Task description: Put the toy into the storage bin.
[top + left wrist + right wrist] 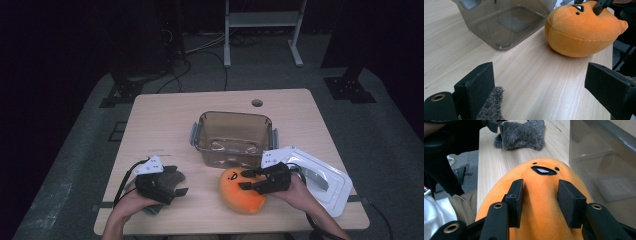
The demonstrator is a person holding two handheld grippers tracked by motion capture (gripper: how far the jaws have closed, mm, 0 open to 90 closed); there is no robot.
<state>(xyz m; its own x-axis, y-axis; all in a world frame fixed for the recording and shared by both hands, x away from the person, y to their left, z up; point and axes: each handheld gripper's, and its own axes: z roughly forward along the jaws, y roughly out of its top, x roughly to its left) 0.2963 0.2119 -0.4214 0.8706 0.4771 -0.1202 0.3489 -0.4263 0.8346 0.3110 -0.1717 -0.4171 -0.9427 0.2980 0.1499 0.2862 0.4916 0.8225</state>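
A: High view: orange plush (241,190) lies on the desk (165,120) just in front of the clear bin (233,138). Right gripper (252,181) is on top of it, left gripper (176,186) off to the bin's front left, over the grey cloth (175,176). White lid (322,179) lies to the bin's right.

B: Left gripper view?

A: Fingers (477,86) wide apart, nothing clamped; a bit of cloth touches one. Plush sits beside the bin's near corner.

B: Right gripper view?

A: Fingers (515,201) pinch a ridge of the plush's top; the pads dent the fabric, so I'd call it gripped.

B: Tip?

A: My read: squeeze deeper before lifting, since soft fill slips. Lift straight up, clear the bin's rim, then release over its middle.
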